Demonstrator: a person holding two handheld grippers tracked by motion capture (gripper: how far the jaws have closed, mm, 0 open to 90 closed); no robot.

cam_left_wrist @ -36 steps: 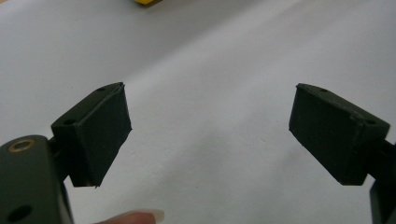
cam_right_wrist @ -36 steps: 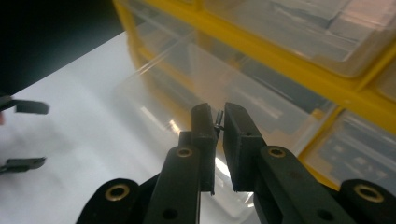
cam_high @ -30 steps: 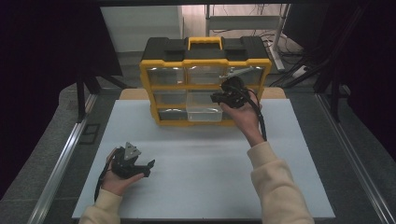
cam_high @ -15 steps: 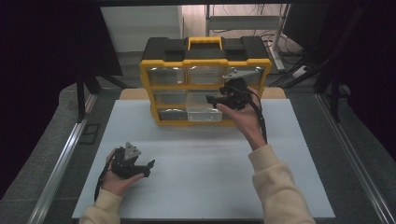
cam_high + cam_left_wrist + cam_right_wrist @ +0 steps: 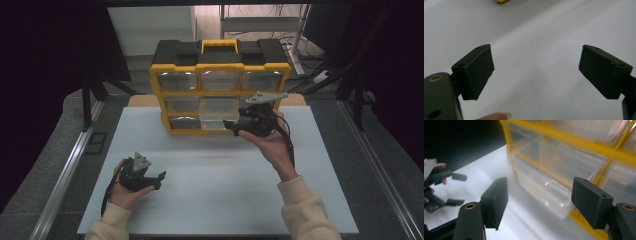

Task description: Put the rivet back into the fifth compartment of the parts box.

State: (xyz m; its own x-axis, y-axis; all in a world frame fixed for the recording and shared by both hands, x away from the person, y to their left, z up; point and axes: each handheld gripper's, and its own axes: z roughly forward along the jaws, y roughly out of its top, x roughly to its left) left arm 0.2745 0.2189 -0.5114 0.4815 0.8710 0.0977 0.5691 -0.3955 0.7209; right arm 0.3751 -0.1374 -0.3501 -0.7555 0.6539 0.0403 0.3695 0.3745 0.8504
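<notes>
A yellow organizer case [image 5: 220, 93] with a black top and clear drawers stands upright at the back of the table. Its bottom middle drawer [image 5: 214, 123] is pulled partly out. My right gripper [image 5: 230, 128] hovers just in front of that drawer, pointing left across it. Its jaws have just been opening and stand wide, with nothing pressed between them. In the right gripper view [image 5: 540, 187] the clear drawer [image 5: 549, 177] lies ahead of the jaws. My left gripper [image 5: 160, 180] rests low at the front left, open over bare table [image 5: 536, 57].
The pale table top [image 5: 215, 195] stretches between the two hands. A metal rail [image 5: 65, 180] runs along its left side and another along its right. Dark screens stand on both sides. Cables and a shelf frame [image 5: 260, 22] lie behind the case.
My right gripper has drawn back from the case front toward the person, ending lower in the picture. The left hand has kept still.
</notes>
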